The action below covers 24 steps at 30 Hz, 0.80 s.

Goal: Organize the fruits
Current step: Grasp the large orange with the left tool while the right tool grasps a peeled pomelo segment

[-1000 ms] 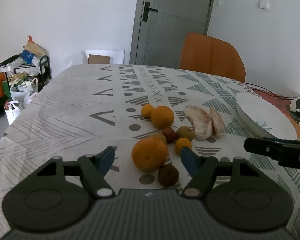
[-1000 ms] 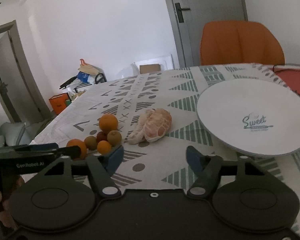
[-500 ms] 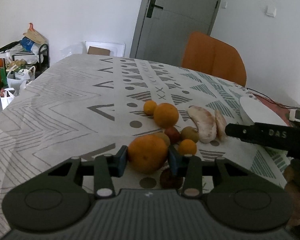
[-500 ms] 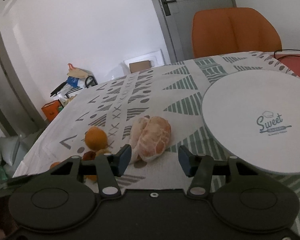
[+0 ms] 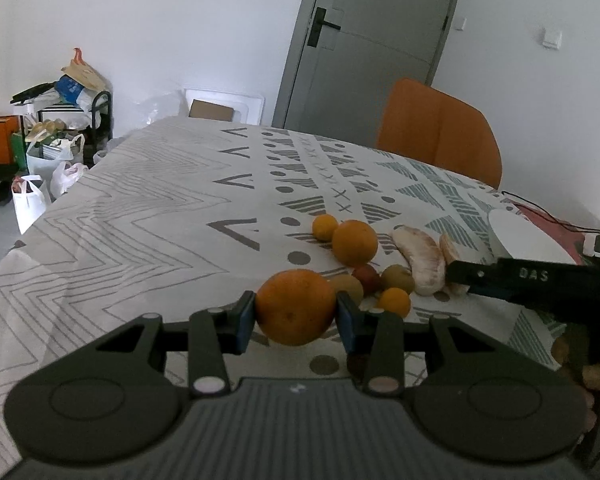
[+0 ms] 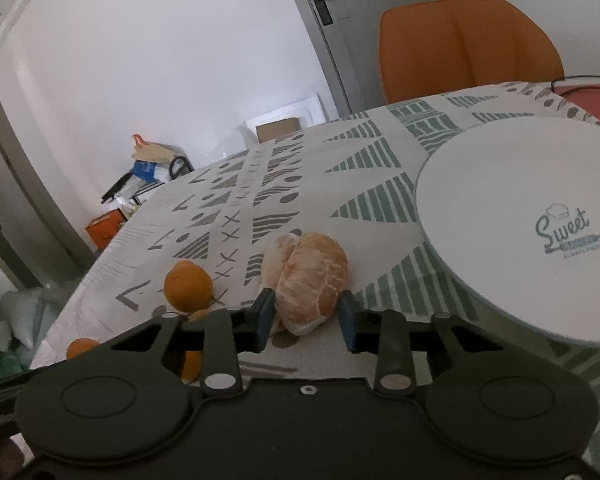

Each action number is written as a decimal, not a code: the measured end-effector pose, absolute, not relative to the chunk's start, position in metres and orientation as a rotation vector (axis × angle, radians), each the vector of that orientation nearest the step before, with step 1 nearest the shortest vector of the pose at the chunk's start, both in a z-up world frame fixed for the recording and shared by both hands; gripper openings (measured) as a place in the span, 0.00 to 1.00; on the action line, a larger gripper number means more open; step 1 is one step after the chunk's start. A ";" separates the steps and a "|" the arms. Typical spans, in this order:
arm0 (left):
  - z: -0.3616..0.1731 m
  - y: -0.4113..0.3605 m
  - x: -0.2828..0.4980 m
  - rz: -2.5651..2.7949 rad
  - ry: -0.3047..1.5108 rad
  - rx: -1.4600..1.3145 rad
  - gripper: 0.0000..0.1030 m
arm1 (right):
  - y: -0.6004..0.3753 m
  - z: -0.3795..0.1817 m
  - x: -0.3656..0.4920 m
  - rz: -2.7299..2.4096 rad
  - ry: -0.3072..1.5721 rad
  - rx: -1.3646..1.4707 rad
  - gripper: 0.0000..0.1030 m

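My left gripper [image 5: 296, 316] is shut on a large orange [image 5: 295, 306] and holds it just above the patterned tablecloth. Behind it lie another orange [image 5: 355, 241], a small orange [image 5: 325, 227], a few small brown and red fruits [image 5: 397, 278] and peeled pomelo segments [image 5: 420, 260]. My right gripper [image 6: 306, 316] has its pads on both sides of the peeled pomelo segments [image 6: 310, 284], touching or nearly touching. A white plate [image 6: 500, 200] marked "Sweet" lies to the right. The right gripper's body shows in the left wrist view [image 5: 532, 280].
An orange chair [image 5: 436, 132] stands at the table's far side, before a grey door [image 5: 372, 40]. Bags and a rack [image 5: 52, 132] stand on the floor at the left. A red mat with a cable [image 6: 588, 100] lies beyond the plate.
My left gripper closed on the large orange and lifted it slightly. My right gripper moved forward to the pomelo segments and narrowed around them.
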<state>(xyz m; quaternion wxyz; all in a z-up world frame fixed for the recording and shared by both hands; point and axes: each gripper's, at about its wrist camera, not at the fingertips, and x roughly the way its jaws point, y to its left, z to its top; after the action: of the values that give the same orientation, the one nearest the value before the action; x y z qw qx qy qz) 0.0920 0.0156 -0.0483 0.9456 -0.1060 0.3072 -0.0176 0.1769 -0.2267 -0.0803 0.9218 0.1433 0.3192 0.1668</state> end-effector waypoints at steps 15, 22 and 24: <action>-0.046 0.004 0.081 -0.057 0.611 -0.199 0.40 | -0.240 -0.071 0.159 0.344 0.649 0.278 0.31; -0.049 0.011 0.087 -0.046 0.621 -0.205 0.40 | -0.230 -0.073 0.180 0.328 0.652 0.280 0.54; -0.051 0.013 0.089 -0.043 0.625 -0.204 0.40 | -0.227 -0.074 0.185 0.342 0.652 0.294 0.53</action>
<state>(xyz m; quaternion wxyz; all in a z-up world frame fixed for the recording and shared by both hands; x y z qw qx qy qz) 0.0894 0.0128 -0.0506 0.9462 -0.1001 0.3069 -0.0212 0.1847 -0.2274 -0.0741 0.9224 0.1434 0.3177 0.1665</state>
